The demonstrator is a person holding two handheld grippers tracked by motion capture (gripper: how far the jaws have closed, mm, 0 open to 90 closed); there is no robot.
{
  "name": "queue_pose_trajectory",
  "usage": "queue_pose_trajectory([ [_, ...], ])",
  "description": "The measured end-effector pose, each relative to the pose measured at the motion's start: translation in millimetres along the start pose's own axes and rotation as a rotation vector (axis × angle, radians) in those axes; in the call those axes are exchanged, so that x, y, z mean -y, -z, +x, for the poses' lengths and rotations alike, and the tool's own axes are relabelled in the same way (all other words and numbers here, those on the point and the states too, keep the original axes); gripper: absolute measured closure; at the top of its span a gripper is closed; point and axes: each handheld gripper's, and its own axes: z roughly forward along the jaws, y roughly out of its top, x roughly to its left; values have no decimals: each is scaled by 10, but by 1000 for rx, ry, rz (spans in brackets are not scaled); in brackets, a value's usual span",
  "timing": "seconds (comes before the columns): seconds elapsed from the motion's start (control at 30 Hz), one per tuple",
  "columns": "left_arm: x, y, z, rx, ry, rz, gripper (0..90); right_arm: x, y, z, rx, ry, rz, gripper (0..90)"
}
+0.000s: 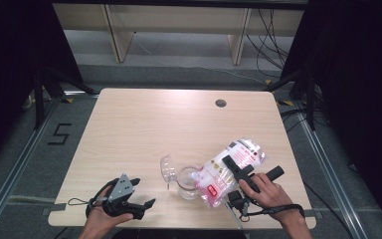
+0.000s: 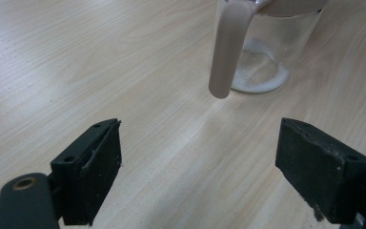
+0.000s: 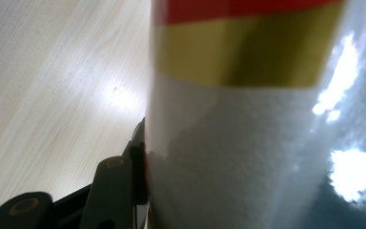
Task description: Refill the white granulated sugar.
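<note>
bag tilted over jar rim

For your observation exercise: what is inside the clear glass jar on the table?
A low layer of white grains lies on the bottom of the glass jar. The tilted bag, held by the right gripper, covers part of its mouth in the high view.

Both grippers are black: the left gripper carries a grey three-cornered plate with small holes and thick, square-edged pads, the right gripper a rod-like handle, each trailing a looping black cable.
</note>
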Motion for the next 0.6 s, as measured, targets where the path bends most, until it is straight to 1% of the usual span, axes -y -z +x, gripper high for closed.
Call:
queue_pose_trajectory([
  [0.1,1,-2,-3,-2,-1,-2,153,3,0,-3,-1,4,-1,534],
  [0.17,6,-4,-19,-2,25,-1,153,3,1,0,-2,3,1,534],
  [0.2,5,-3,-20,-4,27,-2,153,2,1,-1,-2,4,-1,534],
  [0.27,4,-2,-19,-1,26,-1,153,-2,5,6,-3,-2,2,535],
  [0.3,4,-2,-18,0,25,0,153,-4,8,-4,-14,9,5,535],
  [0.33,4,-3,-18,1,25,0,153,-2,4,-16,-12,32,2,535],
  [0.4,5,-6,-19,1,26,-3,153,-2,2,-20,-12,37,0,535],
  [0.57,4,1,-20,-1,27,-2,153,-1,4,-19,1,31,1,536],
  [0.6,4,-2,-17,1,26,0,153,-2,6,-21,-7,25,2,536],
])
